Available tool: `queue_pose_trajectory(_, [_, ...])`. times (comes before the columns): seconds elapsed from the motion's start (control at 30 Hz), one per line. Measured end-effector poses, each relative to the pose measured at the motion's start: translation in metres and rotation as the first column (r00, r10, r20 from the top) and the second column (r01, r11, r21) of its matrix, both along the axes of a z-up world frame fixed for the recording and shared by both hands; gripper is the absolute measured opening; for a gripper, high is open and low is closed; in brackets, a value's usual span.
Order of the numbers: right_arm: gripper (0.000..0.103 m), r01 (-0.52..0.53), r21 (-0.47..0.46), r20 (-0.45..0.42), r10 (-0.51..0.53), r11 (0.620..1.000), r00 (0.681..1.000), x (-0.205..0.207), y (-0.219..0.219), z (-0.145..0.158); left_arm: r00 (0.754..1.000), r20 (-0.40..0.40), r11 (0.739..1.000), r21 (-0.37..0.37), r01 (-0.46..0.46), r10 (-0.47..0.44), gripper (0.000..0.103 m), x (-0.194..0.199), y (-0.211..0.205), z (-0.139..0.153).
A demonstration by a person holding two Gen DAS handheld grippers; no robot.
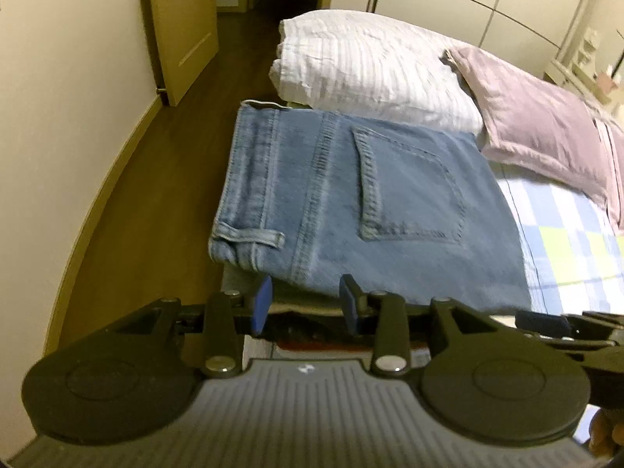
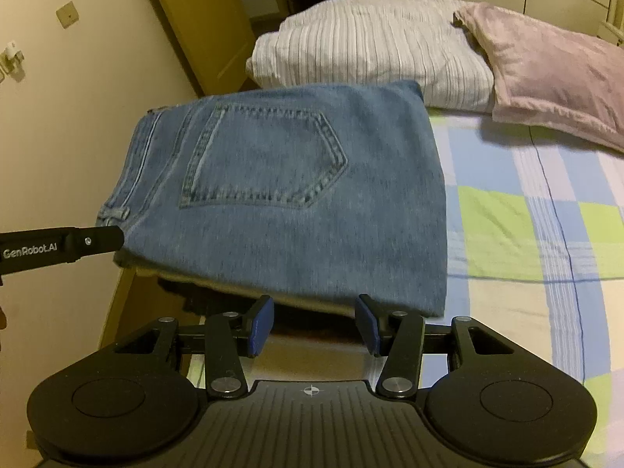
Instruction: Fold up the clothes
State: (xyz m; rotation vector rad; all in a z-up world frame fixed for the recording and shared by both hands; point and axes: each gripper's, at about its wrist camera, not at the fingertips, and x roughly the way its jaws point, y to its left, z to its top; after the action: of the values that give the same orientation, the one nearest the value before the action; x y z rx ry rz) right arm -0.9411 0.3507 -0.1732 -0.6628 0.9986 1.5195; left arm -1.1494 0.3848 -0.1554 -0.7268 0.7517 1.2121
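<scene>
left gripper [image 1: 306,304] fingers apart, empty, at near edge of folded jeans [image 1: 351,202]. jeans lie as a compact rectangle on the bed [image 2: 526,234] corner, over other cloth. denim likely heavy, stiff, grippy; take thick folded edge. right gripper [image 2: 312,323] wide, empty. pillows [image 2: 370,46] beyond.

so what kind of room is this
Most likely a bedroom: a bed with a checked sheet, two pillows at its head, and wardrobe doors behind. Folded jeans lie on it.
</scene>
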Motion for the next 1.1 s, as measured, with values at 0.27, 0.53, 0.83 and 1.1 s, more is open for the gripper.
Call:
queue_pose_trajectory(0.27, [0.05,-0.017,-0.008,0.087,0.018,1.0,0.996,-0.003,-0.027,0.012,0.997,-0.075,0.999,0.046,0.019,-0.015,0.039,0.015,-0.036,0.018])
queue_pose_trajectory(0.53, [0.05,0.011,0.029,0.15,-0.016,1.0,0.988,-0.001,-0.056,0.034,0.991,-0.13,0.999,0.05,0.006,0.0,0.045,0.021,-0.065,0.03])
queue_pose_trajectory(0.83, [0.05,0.041,0.1,0.238,-0.064,0.994,0.969,-0.009,-0.092,0.054,0.991,-0.131,0.999,0.042,0.005,0.001,0.061,0.025,-0.096,0.041])
queue_pose_trajectory(1.1, [0.05,0.055,0.097,0.179,-0.072,0.994,0.981,-0.007,-0.118,0.06,0.992,-0.123,0.996,0.086,-0.031,0.041,0.063,0.024,-0.13,0.047])
